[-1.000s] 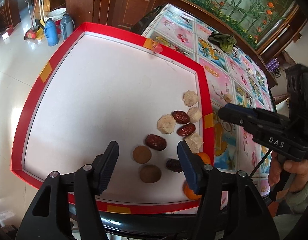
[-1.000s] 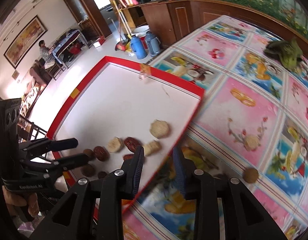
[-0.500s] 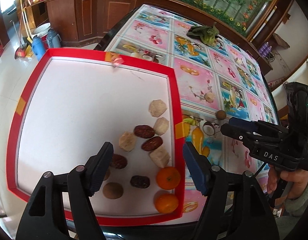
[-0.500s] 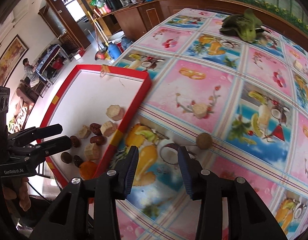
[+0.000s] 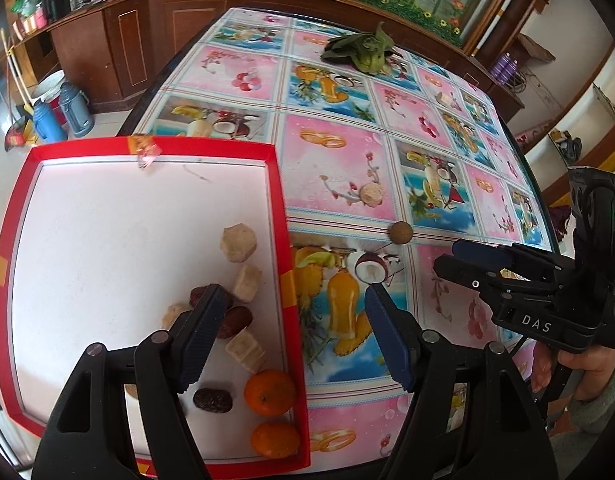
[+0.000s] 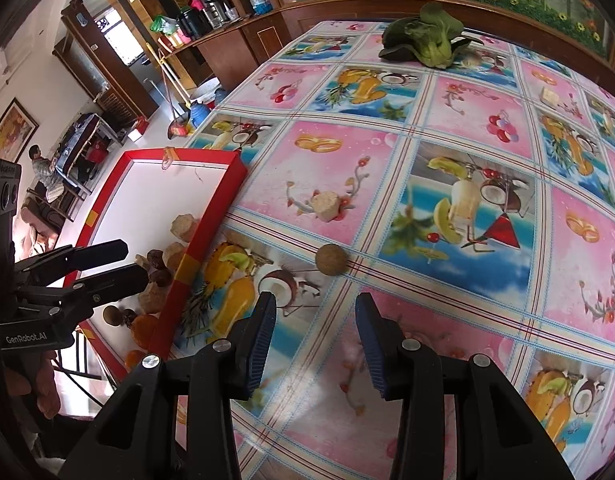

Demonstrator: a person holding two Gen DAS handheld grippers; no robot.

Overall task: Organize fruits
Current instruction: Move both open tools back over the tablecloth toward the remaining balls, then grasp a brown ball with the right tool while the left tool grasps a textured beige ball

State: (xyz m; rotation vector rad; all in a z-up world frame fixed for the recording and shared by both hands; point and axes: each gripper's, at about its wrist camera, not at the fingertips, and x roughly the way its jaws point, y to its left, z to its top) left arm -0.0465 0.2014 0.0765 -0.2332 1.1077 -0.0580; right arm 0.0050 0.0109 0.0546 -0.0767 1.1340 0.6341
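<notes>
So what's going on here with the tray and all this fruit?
A person holds a gripper in each hand above a table, sorting fruit. Both the left gripper and right gripper are open and empty. Oranges, dates and pale chunks sit in the red tray. A small brown fruit and one pale chunk lie on the tablecloth.

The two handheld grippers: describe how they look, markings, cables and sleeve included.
Both are black plastic with blue ribbed pads on two fingers. The right gripper bears white "DAS" lettering, a small green light and a thin black cable; a grey-green sleeve shows behind it. The left gripper reads "GenRobot.AI", with a black cable below.
</notes>
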